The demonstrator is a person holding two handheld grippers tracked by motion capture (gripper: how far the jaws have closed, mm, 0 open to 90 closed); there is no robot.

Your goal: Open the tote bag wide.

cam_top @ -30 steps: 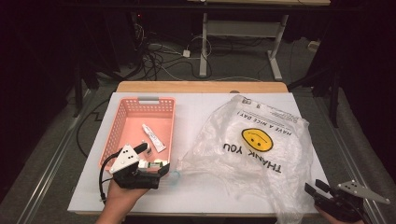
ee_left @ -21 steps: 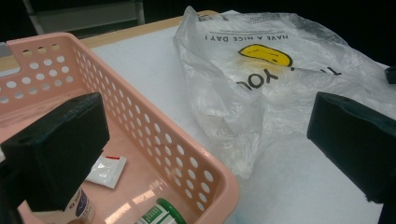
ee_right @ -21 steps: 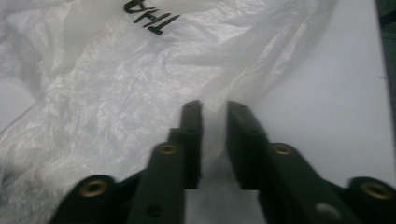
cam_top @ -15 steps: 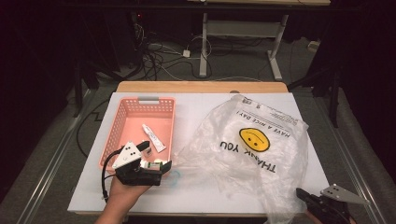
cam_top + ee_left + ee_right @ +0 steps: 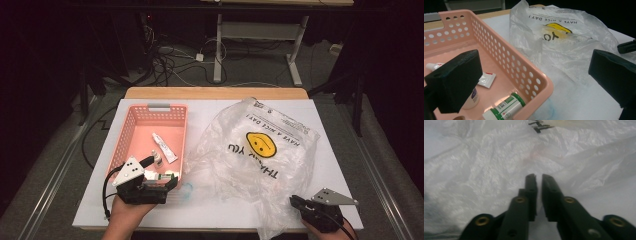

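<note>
While the right gripper (image 5: 538, 178) has its jaws nearly together, just reopening, nothing clamped, the plastic bag (image 5: 499, 157) lies ahead; left gripper (image 5: 534, 72) jaws wide apart, straddling the pink basket (image 5: 534, 75) corner.

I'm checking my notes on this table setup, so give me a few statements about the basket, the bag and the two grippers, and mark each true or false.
1. The pink basket holds a white tube. True.
2. The plastic bag lies inside the basket. False: it lies on the white table, right of the basket.
3. The left gripper has its jaws wide apart, over the basket's near corner. True.
4. The bag bears a yellow smiley face. True.
5. The right gripper has its jaws wide open. False: they stand nearly together, with a thin gap, at the bag's near edge.
6. A green-capped bottle stands on the bag. False: it lies in the basket.
</note>
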